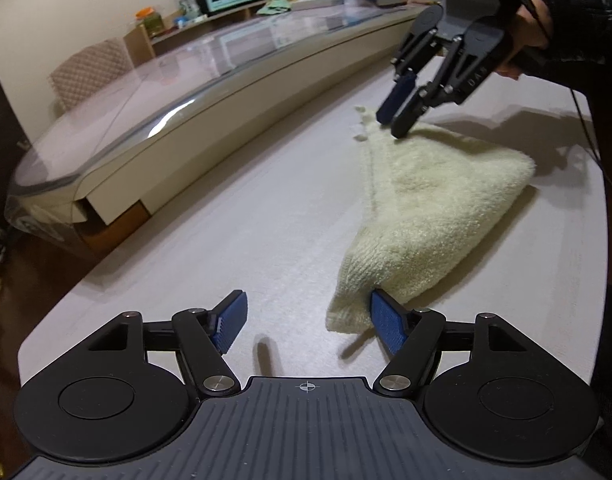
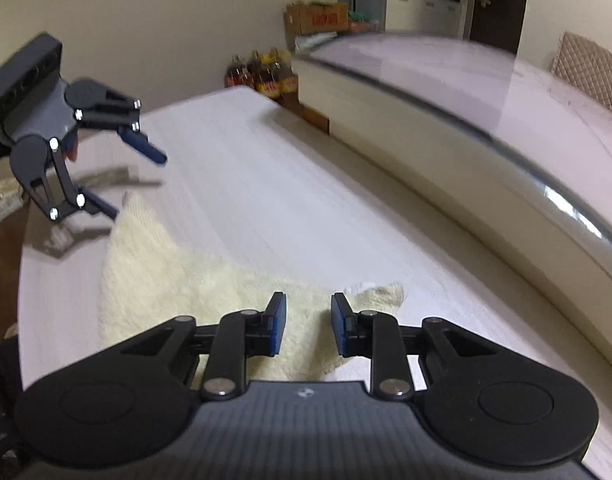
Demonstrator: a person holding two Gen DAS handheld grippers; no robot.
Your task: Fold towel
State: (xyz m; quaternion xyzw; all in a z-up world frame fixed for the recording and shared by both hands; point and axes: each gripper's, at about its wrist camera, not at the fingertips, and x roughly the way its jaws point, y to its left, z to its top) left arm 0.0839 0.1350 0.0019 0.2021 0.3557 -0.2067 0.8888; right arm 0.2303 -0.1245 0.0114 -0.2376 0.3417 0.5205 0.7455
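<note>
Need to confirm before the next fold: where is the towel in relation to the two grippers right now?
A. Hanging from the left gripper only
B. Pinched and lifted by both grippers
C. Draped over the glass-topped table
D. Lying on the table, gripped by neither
D: the towel lies bunched on the table, the left gripper is wide open beside its near corner, and the right gripper has nothing pinched between its fingers.
</note>
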